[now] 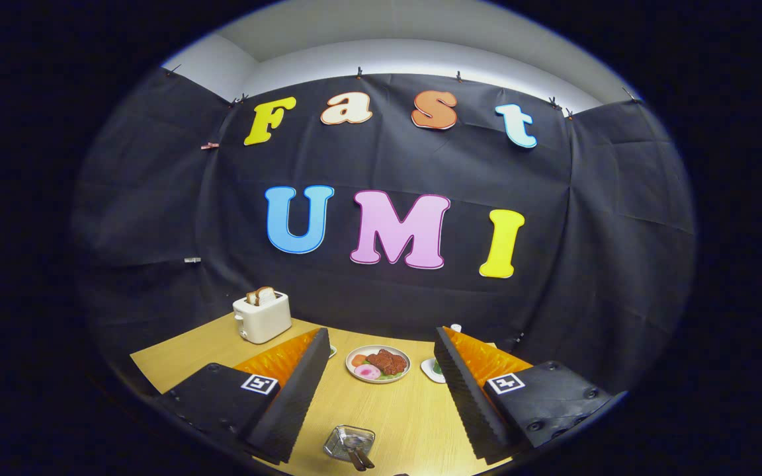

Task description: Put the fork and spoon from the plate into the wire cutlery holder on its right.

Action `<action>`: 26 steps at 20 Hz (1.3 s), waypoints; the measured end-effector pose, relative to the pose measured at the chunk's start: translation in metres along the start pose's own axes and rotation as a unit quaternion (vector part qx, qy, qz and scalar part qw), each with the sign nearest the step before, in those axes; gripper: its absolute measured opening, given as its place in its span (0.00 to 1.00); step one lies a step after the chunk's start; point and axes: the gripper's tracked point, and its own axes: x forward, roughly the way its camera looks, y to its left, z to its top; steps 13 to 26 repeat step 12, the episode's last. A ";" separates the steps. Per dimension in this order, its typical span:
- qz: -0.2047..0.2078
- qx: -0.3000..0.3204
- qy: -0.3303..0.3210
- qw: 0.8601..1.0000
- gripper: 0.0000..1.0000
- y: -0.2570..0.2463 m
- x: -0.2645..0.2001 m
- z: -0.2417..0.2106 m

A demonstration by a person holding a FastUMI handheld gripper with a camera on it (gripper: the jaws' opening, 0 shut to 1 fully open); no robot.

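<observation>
My gripper is open, its fingers spread wide above a wooden table. Close below me, between the fingers, stands a small wire cutlery holder. Two dark cutlery handles stick out of it towards me; I cannot tell which is the fork and which the spoon. Beyond the holder, out past the fingertips, sits a round plate carrying a brown piece of food, a pink slice and some green. Nothing is between my fingers.
A cream toaster with bread slices in its slot stands at the table's far left corner. A small white dish peeks out beside the right finger, with another white object behind it. The black cloth wall closes off the back.
</observation>
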 end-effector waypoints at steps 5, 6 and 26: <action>0.003 0.006 0.007 1.000 0.99 -0.005 -0.002 -0.003; 0.004 0.009 0.009 1.000 0.99 -0.006 -0.002 -0.004; 0.002 0.009 0.019 1.000 0.99 -0.014 -0.004 -0.009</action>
